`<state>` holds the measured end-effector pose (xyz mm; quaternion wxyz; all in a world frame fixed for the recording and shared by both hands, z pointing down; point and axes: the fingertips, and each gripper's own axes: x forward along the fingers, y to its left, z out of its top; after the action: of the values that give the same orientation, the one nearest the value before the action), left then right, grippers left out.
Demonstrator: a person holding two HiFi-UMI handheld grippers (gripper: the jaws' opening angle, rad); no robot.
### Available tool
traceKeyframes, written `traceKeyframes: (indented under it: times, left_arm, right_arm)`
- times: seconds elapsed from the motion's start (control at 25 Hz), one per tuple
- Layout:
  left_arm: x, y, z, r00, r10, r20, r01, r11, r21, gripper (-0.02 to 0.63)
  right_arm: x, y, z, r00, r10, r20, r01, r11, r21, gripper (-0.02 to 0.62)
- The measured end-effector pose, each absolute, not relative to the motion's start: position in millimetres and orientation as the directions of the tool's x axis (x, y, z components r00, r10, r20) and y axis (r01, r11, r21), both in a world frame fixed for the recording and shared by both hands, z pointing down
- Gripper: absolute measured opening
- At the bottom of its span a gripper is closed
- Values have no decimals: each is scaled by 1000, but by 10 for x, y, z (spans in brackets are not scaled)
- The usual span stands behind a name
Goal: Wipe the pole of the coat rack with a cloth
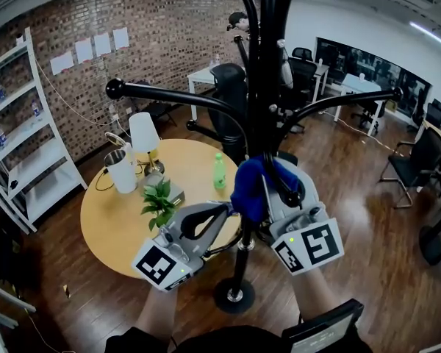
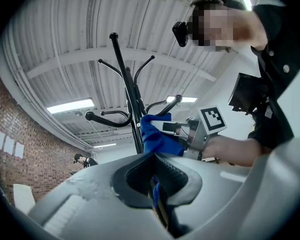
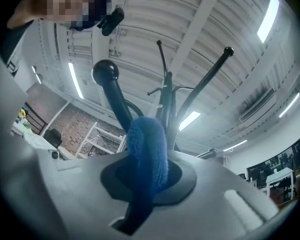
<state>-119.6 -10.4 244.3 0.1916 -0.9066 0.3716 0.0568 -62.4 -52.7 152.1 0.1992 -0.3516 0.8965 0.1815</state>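
Observation:
The black coat rack pole (image 1: 259, 109) rises through the middle of the head view, with curved arms branching left and right. A blue cloth (image 1: 248, 186) is bunched against the pole at about table height. My right gripper (image 1: 270, 188) is shut on it, and the cloth (image 3: 147, 149) fills the space between the jaws in the right gripper view, with the pole (image 3: 167, 99) behind. My left gripper (image 1: 226, 212) is shut just left of the pole, its tips close under the cloth (image 2: 157, 134). The pole (image 2: 132, 109) stands beyond the left jaws.
A round wooden table (image 1: 110, 226) left of the rack carries a potted plant (image 1: 159, 201), a green bottle (image 1: 219, 171), a lamp (image 1: 143, 134) and a white jug (image 1: 121, 169). White shelves (image 1: 29, 145) stand far left. An office chair (image 1: 415, 160) is at right. The rack's base (image 1: 235, 296) rests on the wooden floor.

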Motion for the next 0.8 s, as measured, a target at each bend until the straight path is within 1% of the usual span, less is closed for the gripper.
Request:
traceKeyframes:
  times: [0.16, 0.4, 0.64, 0.8]
  left_arm:
    - [-1202, -133, 2412, 711, -652, -263, -702, -647, -297, 3]
    - [-1187, -193, 2462, 715, -655, -244, -698, -652, -296, 3]
    - [-1210, -243, 2601, 714, -667, -213, -699, -661, -272, 3]
    - [-1177, -234, 2642, 723, -661, -200, -689, -672, -271, 3]
  right_arm:
    - [-623, -530, 1661, -670, -563, -483, -706, 686, 179, 23]
    - [-600, -577, 2291, -680, -620, -391, -711, 686, 150, 25]
    - [-602, -629, 3362, -677, -710, -192, -732, 675, 86, 23]
    - [-635, -647, 4047, -682, -730, -48, -732, 679, 60, 25]
